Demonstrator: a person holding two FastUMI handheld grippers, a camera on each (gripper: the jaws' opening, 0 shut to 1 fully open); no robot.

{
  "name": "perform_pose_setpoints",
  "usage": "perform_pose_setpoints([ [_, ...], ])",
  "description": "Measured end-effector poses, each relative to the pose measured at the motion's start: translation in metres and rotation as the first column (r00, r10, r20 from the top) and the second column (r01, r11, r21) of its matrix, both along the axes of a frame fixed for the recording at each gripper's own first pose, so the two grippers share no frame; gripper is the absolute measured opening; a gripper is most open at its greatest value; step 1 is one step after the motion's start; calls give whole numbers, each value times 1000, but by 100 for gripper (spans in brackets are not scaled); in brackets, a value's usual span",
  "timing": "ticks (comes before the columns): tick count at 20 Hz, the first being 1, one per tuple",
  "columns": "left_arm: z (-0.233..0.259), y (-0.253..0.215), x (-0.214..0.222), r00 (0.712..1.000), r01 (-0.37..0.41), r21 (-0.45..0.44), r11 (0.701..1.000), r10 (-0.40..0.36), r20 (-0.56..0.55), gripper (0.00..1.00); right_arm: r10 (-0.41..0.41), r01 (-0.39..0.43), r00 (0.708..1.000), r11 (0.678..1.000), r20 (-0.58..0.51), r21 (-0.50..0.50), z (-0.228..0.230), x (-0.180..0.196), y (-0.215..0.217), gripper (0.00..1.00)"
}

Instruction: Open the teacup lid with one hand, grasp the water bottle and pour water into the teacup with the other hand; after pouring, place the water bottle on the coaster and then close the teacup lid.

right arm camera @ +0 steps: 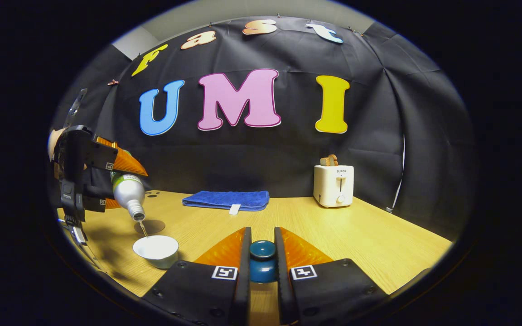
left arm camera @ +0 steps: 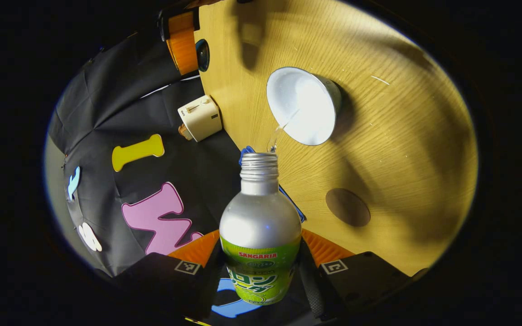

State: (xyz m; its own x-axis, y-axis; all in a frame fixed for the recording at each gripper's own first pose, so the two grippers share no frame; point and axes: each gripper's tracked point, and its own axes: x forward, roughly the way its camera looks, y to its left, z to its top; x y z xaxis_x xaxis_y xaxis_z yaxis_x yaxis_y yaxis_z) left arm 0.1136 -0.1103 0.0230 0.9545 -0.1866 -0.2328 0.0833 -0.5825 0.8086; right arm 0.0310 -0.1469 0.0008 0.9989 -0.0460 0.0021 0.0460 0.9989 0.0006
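The left gripper [left arm camera: 261, 267], clamped on the tilted water bottle [left arm camera: 260, 226], pours a thin stream into the open teacup [left arm camera: 304, 106] beside the coaster [left arm camera: 348, 207], while the right gripper [right arm camera: 262, 258] pinches the lid [right arm camera: 262, 260] above the table [right arm camera: 379, 244].

One bottle [left arm camera: 260, 235], one cup [left arm camera: 303, 105], one lid [right arm camera: 262, 260], one coaster [left arm camera: 347, 207], one towel [right arm camera: 227, 199], one toaster [right arm camera: 335, 185], two grippers [left arm camera: 261, 262] [right arm camera: 262, 253]

In the right gripper view, the tilted water bottle [right arm camera: 129, 194] hangs above the teacup [right arm camera: 156, 250] on the table [right arm camera: 379, 244], the coaster [right arm camera: 149, 226] just behind it, with folded towel [right arm camera: 227, 199] and toaster [right arm camera: 333, 184] along the back edge.
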Motion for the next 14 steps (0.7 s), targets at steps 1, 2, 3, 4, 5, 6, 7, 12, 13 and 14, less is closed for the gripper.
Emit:
perform_pose_setpoints([
  [1, 1, -1, 1, 1000, 3, 6, 1000, -3, 1, 82, 0, 0, 1000, 1000, 0, 0, 0, 0, 0, 28],
  [2, 0, 0, 1, 1000, 1, 11, 1000, -1, -2, 81, 1, -1, 1000, 1000, 0, 0, 0, 0, 0, 28],
  [3, 0, 0, 2, 1000, 3, 15, 1000, -3, -2, 81, 6, -6, 1000, 1000, 0, 0, 0, 0, 1, 28],
  [4, 0, -1, 2, 1000, 3, 20, 1000, -3, -2, 81, 11, -11, 1000, 1000, -1, 0, 0, 0, 3, 28],
  [5, 1, -1, 2, 1000, 4, 25, 1000, -4, -1, 81, 12, -12, 1000, 1000, 0, 0, 1, 0, 3, 28],
  [6, 0, -2, 2, 1000, 4, 29, 1000, -4, -1, 82, 17, -17, 1000, 1000, -1, 1, 0, -1, 4, 28],
  [7, 0, -1, 2, 1000, -2, 36, 999, 2, -1, 81, 23, -23, 1000, 1000, -1, 0, -1, 0, 5, 28],
  [12, 2, 0, 2, 1000, -4, 47, 999, 3, 7, 81, 25, -25, 1000, 1000, 0, 0, 0, 0, 5, 28],
  [13, 2, -1, 2, 1000, -2, 45, 999, 2, 9, 81, 25, -25, 1000, 1000, -1, 0, 0, 0, 4, 28],
  [14, 1, -1, 2, 1000, -2, 42, 999, 2, 7, 82, 25, -25, 1000, 1000, 0, 0, 0, 0, 4, 28],
])
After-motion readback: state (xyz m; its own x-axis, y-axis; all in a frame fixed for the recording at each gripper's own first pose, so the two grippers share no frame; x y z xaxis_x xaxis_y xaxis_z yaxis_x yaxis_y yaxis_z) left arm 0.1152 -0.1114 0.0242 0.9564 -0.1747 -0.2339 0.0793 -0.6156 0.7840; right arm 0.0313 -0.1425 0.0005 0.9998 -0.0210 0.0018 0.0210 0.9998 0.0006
